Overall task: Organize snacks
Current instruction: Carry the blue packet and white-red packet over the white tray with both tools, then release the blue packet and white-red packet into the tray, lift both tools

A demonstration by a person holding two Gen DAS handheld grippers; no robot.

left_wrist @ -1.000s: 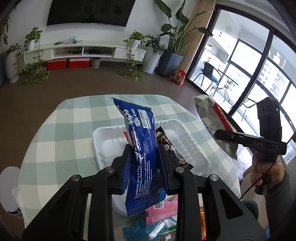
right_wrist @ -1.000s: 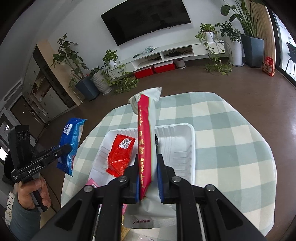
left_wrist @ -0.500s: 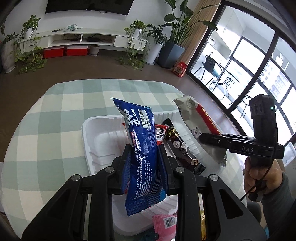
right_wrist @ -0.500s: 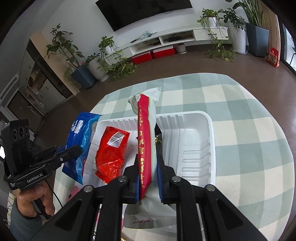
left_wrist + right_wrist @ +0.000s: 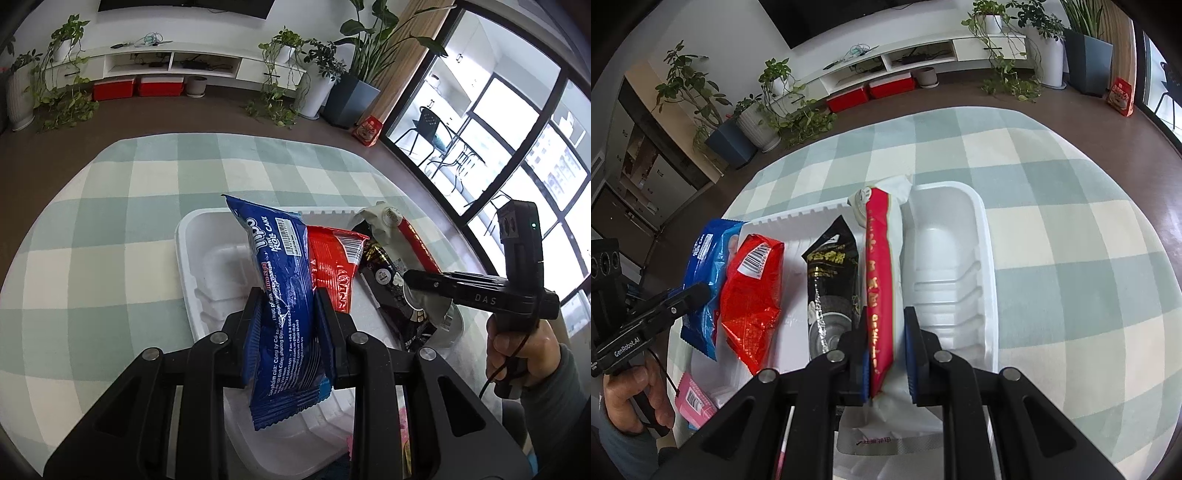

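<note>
Over the white tray (image 5: 988, 258) on the checked tablecloth (image 5: 1071, 221), both packets are held low. The blue roll cake packet (image 5: 284, 295) is pinched by the left gripper (image 5: 288, 325) at the tray's left end. The white-and-red packet (image 5: 881, 280) is clamped by the right gripper (image 5: 884, 354), beside the black packet (image 5: 833, 280) and the red packet (image 5: 751, 295) lying in the tray.

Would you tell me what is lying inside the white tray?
In the white tray lie a red packet and a black packet; whatever is beneath them is covered.
</note>
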